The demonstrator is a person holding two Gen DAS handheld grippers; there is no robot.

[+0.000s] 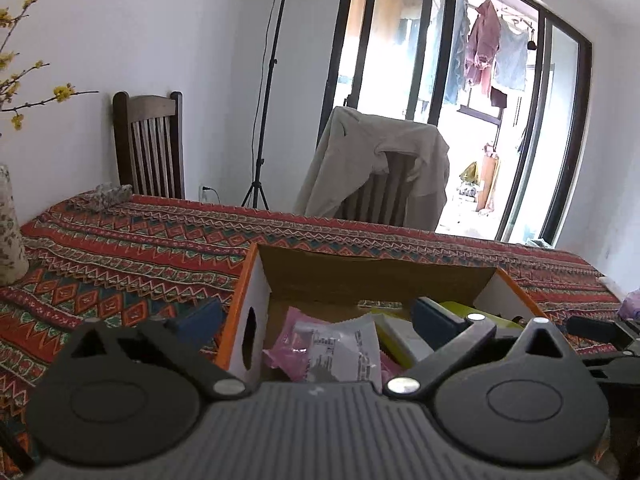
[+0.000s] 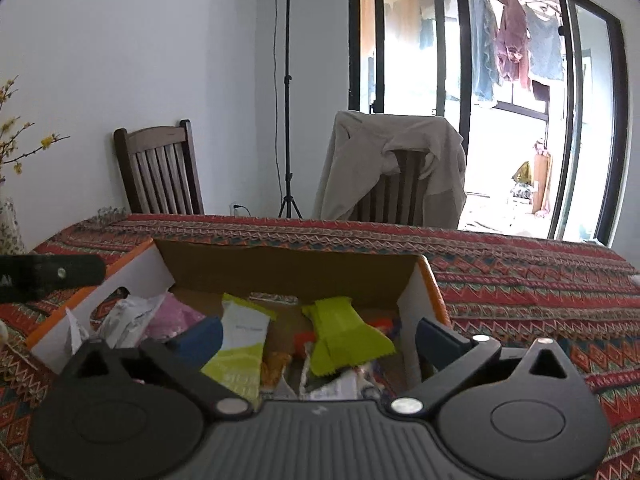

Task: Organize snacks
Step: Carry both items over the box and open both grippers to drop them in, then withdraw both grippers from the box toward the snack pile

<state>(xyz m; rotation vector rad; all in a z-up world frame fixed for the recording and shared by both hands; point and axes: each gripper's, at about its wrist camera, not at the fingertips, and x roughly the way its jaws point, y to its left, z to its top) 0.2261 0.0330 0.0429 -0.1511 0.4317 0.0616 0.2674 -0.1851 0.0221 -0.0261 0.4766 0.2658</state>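
Where the snacks lie, heaped in an open box with orange outer walls and white inner ones, both tools hang over its near edge with jaws spread wide and nothing between their pads. Under the right tool a lime packet lies crumpled in the middle of the box, a white-and-lime packet leans beside it toward the left, and an orange wrapper shows between and below them; pink packets and crumpled white wrappers fill the left end. The left tool straddles the box's left wall, its left finger outside over the cloth and its right finger inside, with a pink packet and a clear printed wrapper just below. The box stands near the front edge of the surface, which is covered by a red patterned cloth. A floral vase with yellow-flowered twigs stands at the left edge, and a small patterned bundle lies at the far left corner. Behind the far edge stand a bare wooden chair and a second chair draped with a beige jacket, a light stand between them. Laundry hangs beyond the glass doors.
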